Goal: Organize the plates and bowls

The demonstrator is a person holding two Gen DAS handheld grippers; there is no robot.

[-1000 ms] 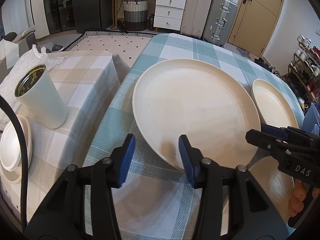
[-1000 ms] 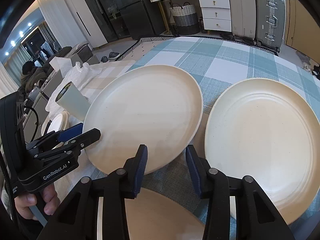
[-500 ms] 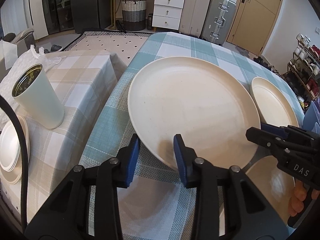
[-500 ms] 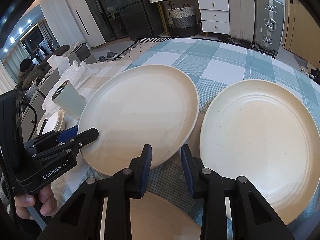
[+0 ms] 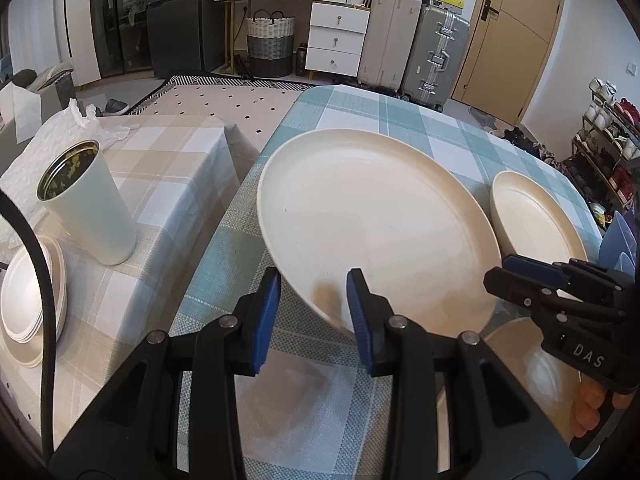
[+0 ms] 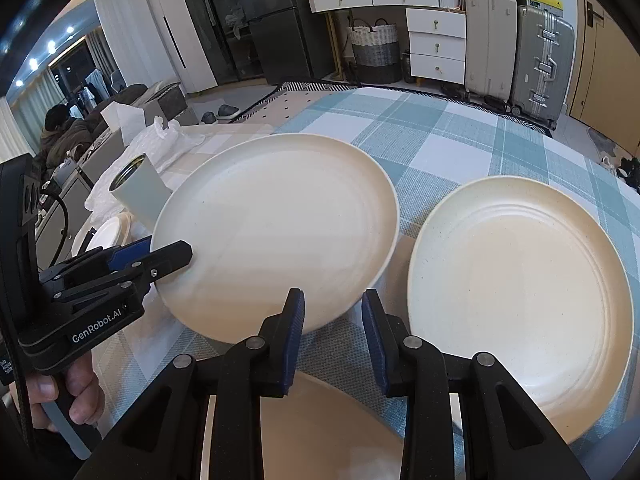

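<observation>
A large cream plate is held tilted just above the blue checked table. My left gripper is shut on its near left rim, one pad over and one under. On the same plate's near right rim my right gripper is shut. A second cream plate lies flat to the right. A third plate lies at the near edge, below the right gripper.
A pale green tumbler stands on the beige checked side table to the left. Beside it is a stack of white dishes and crumpled white wrap. A hand holds the left gripper's handle.
Both grippers' jaws have narrowed onto the large plate's rim. The plate's near edge has tipped up a little off the cloth.
</observation>
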